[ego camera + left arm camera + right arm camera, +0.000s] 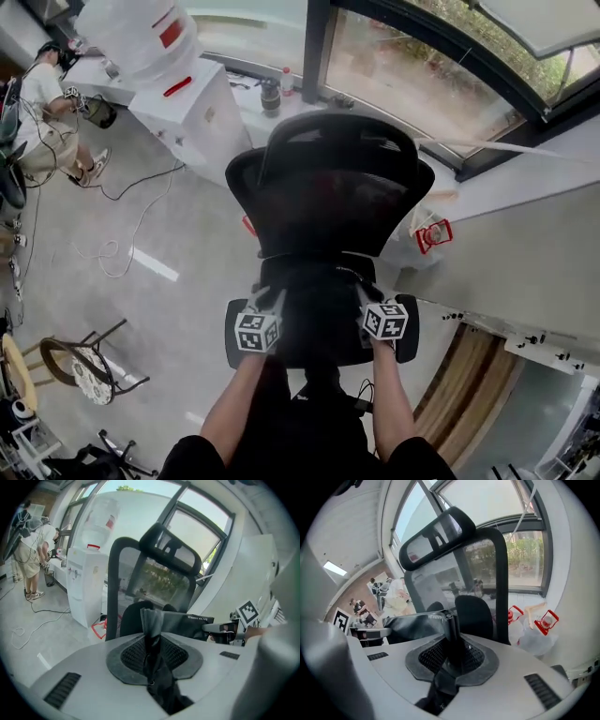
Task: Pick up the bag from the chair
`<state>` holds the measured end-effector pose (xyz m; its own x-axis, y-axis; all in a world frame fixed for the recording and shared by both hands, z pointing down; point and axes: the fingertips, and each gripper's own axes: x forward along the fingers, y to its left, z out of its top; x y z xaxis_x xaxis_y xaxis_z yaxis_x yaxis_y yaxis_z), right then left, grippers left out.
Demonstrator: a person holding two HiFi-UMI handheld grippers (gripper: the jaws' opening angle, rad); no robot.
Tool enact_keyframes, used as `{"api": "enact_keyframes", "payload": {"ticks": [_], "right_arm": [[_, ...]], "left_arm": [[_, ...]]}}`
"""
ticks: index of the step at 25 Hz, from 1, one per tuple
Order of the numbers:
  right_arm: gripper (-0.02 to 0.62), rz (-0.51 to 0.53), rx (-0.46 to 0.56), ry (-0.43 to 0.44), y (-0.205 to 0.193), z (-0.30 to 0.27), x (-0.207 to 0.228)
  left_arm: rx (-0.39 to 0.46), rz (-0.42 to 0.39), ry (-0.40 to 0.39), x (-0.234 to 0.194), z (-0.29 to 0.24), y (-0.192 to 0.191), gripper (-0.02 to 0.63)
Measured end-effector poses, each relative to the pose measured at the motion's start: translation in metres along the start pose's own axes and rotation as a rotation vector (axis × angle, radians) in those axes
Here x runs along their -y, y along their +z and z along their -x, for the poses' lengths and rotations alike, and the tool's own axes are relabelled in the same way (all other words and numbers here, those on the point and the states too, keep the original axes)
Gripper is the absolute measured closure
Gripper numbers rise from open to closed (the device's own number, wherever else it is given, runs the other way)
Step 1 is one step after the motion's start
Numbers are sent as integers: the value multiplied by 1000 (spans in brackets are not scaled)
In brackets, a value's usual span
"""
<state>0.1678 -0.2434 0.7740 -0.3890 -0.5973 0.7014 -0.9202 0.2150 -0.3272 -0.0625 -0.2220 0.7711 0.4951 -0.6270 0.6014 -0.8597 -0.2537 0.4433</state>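
Both grippers pinch the bag (319,323) in front of the chair (328,178).
We've the left gripper (151,641) nearly closed on one bag end, right gripper (452,641) likewise on the opp. end; bag spans btwn them, chair back just beyond.

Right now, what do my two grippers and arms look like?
The left gripper and right gripper have pale grey shells with dark mesh pads and black ribbed inserts. Each carries a white cube printed with black square markers. The person wears black short sleeves.
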Motion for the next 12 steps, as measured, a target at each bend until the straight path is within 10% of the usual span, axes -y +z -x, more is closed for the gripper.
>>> {"api": "enact_keyframes", "payload": {"ticks": [12], "right_arm": [[549, 50, 208, 41, 85, 116, -58]], "left_arm": [[193, -138, -66, 66, 96, 97, 537]]}}
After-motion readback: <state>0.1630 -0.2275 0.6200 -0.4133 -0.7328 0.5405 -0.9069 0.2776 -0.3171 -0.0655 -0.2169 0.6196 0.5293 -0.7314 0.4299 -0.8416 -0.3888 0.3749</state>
